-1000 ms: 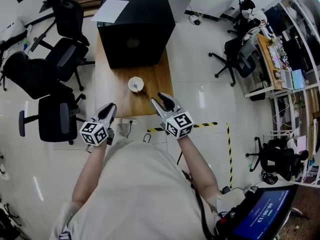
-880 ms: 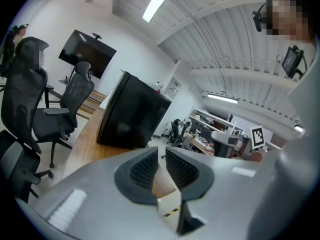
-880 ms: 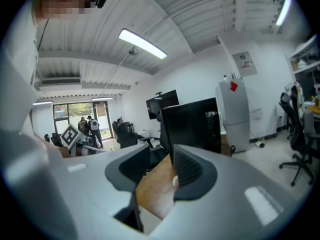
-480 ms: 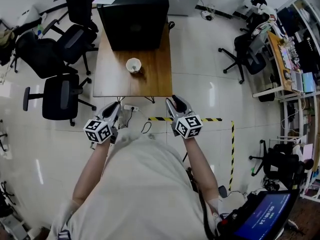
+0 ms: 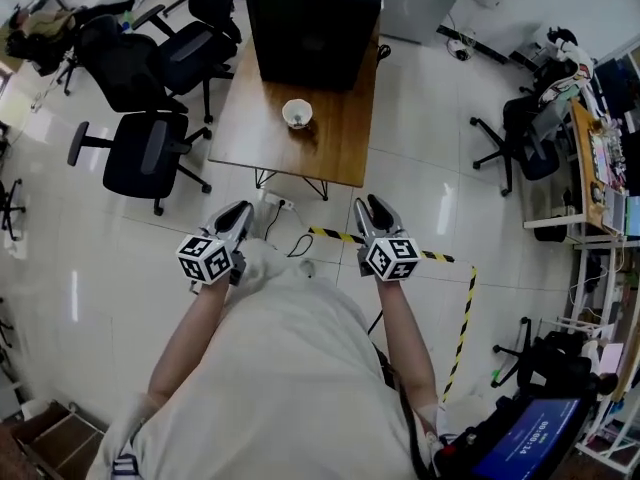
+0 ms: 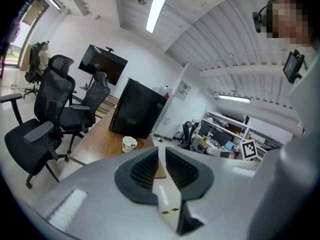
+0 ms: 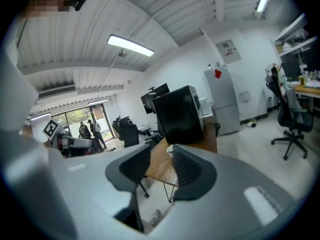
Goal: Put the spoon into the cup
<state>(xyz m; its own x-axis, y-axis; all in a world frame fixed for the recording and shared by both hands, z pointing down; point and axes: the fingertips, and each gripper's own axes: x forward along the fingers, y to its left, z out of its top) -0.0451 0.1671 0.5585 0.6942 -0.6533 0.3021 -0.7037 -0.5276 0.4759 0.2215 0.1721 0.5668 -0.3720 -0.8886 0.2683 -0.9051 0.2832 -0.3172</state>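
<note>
Table (image 5: 340, 138) showing satin-finished wood; floor (image 5: 420, 168) gleaming glossy & pale, reflecting lights. Cup (image 5: 297, 114) looking glazed white. Left gripper (image 6: 162, 151) shell looking matt grey plastic w/ ribbed blk pads (image 6: 143, 170). Chair (image 5: 150, 158) looking blk cloth.

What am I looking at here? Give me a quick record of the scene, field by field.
Person: standing back from the wooden table
Cup: white, on the table, near a black box
Spoon: too small to make out
Left gripper: jaws slightly apart, empty
Right gripper: jaws apart, have just been closing, nothing between them
</note>
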